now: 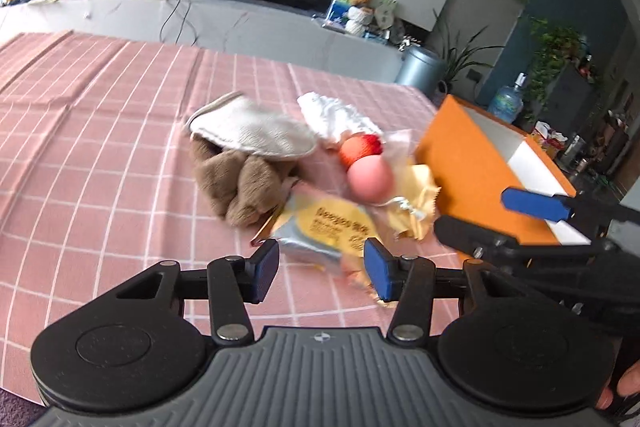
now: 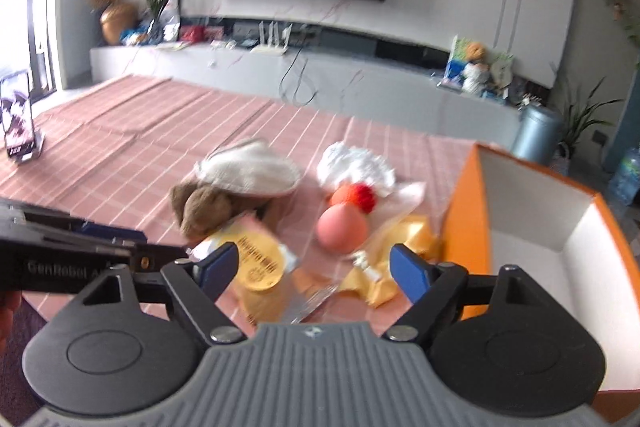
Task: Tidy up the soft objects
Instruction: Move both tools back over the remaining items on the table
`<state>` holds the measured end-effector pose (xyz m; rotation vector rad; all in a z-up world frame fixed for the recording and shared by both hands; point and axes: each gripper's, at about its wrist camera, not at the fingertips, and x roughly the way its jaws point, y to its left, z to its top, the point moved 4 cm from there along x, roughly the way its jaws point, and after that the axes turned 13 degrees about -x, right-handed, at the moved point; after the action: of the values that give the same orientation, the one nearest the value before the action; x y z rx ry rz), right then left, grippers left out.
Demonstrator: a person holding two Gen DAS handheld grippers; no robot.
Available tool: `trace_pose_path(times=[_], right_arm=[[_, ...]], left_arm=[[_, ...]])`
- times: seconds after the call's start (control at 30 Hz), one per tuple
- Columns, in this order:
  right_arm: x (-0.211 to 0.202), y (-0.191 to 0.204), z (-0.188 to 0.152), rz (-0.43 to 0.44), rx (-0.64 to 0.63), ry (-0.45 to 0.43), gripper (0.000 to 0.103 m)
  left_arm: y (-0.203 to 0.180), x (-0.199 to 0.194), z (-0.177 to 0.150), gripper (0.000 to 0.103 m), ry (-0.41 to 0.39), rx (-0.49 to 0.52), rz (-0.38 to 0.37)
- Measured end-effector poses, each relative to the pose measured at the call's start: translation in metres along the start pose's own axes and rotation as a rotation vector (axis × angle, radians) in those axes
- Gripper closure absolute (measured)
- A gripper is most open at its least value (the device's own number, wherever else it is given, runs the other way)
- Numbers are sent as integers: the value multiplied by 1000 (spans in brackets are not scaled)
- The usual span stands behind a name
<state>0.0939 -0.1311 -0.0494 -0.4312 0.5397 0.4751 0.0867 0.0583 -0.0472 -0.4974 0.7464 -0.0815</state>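
Note:
A heap of soft things lies on the pink checked cloth (image 1: 100, 147): a brown plush toy (image 1: 240, 183) under a cream fabric piece (image 1: 256, 131), a white cloth (image 1: 336, 115), an orange-red ball (image 1: 358, 149), a pink ball (image 1: 370, 179), a yellow packet (image 1: 332, 227) and a crinkled yellow wrapper (image 1: 416, 203). My left gripper (image 1: 322, 269) is open just short of the packet. My right gripper (image 2: 314, 265) is open too, with the packet (image 2: 256, 259) and pink ball (image 2: 342, 227) beyond its fingers. An orange box (image 2: 468, 203) with a white inside stands open at the right.
A phone on a stand (image 2: 18, 115) sits at the cloth's far left. Behind the table runs a grey TV console (image 2: 360, 83) with a router and toys. A grey bin (image 1: 420, 67) stands past the far right corner.

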Motion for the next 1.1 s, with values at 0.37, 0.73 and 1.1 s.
trace_pose_path(times=[0.37,0.73,1.1], right_arm=[[64,23,-3,142,-138,89,14],[111,27,1,216,-164,121,9],[95,20,-8,165,-16,171,45]], left_arm=[[35,17,-1,47,38,-22,144],[48,39,7,47,74,-37,169],[40,46,19,22,-12,2,108]])
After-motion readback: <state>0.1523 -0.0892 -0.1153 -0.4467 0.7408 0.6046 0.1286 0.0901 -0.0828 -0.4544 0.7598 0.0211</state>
